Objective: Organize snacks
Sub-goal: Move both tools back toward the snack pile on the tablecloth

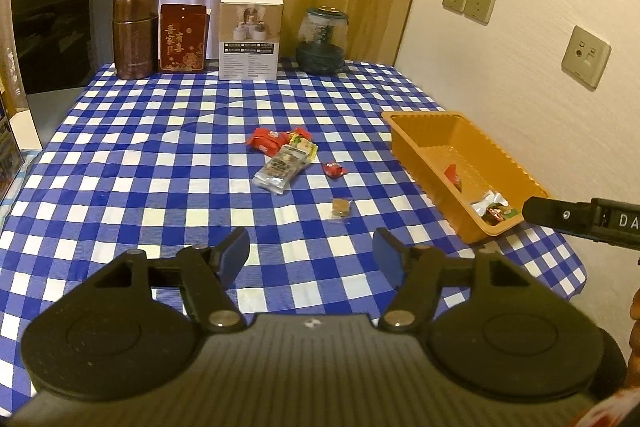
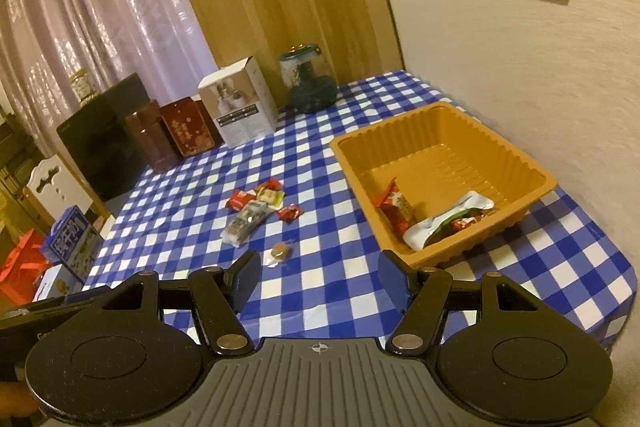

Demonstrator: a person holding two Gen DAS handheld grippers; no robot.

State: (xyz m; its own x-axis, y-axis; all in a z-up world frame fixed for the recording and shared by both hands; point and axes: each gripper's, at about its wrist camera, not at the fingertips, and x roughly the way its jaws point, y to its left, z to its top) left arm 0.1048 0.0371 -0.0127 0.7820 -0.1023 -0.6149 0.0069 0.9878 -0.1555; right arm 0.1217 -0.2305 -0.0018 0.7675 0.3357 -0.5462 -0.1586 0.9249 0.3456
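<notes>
Both grippers hang over the near edge of the counter, each with its jaws parted and nothing between them. The left gripper [image 1: 311,254] has bare blue pads; the right gripper [image 2: 316,269] stands just as wide, close to the near corner of the orange tray [image 2: 508,163].

That tray is thin moulded plastic with ribbed walls, sitting at the right side of the counter beside the wall. Inside it lie a red wrapped snack [image 2: 394,207] propped against the left wall and a white-edged foil packet [image 2: 448,223] along the near wall, with a small red sweet on top of it.

The loose snacks lie ahead of the grippers, well out of their reach. Nearest is a small round biscuit in clear wrap [image 1: 341,209]. Beyond it sits a little red candy [image 1: 334,169], then a long clear pack [image 1: 282,165] overlapping a red packet [image 1: 266,139].

The counter [image 1: 160,147] wears a blue-and-white checked cloth. At its far edge stand a brown tin [image 1: 135,35], a dark red box [image 1: 183,39], a white carton [image 1: 250,37] and a glass jar [image 1: 322,41].
</notes>
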